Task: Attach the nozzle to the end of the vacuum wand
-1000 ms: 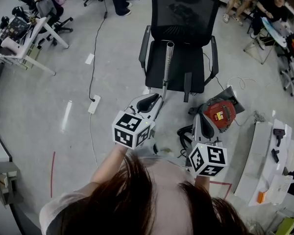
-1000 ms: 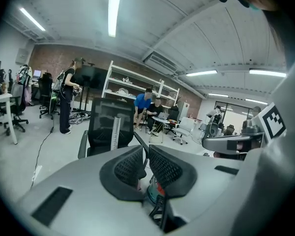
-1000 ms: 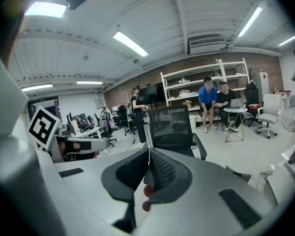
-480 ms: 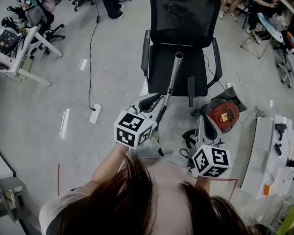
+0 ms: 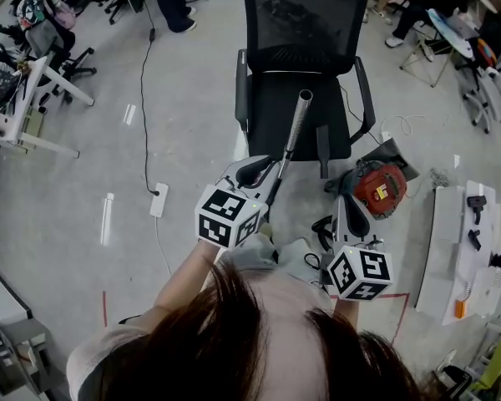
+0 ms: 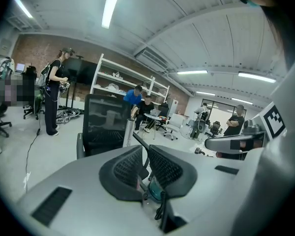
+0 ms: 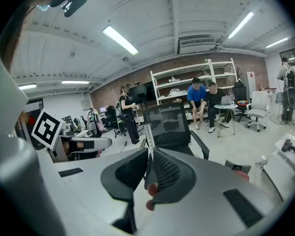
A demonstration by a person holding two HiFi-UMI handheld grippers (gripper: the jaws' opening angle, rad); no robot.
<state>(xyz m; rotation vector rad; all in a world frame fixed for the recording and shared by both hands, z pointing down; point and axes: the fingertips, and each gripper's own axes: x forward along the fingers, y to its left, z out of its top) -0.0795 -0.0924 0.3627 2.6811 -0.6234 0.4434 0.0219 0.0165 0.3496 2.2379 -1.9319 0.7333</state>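
Note:
A silver vacuum wand (image 5: 297,126) slants up over the front of the black office chair (image 5: 305,23). Its dark lower end runs between the jaws of my left gripper (image 5: 269,167), which is shut on it. In the left gripper view the tube (image 6: 129,132) rises just beyond the left gripper (image 6: 143,150). My right gripper (image 5: 344,200) is shut with nothing seen between its fingers, and hangs over the black hose (image 5: 321,230) beside the red vacuum body (image 5: 377,189). Small black nozzle-like attachments (image 5: 476,203) lie on a white bench at the right.
The white bench (image 5: 447,257) runs along the right edge. A power strip (image 5: 159,200) and its cable lie on the floor at left, and a white cable (image 5: 405,124) at right. Desks stand at far left. People sit and stand beyond the chair (image 7: 169,124).
Both grippers have moved a little towards the chair. The wand came along in the left gripper, and its top now leans further right.

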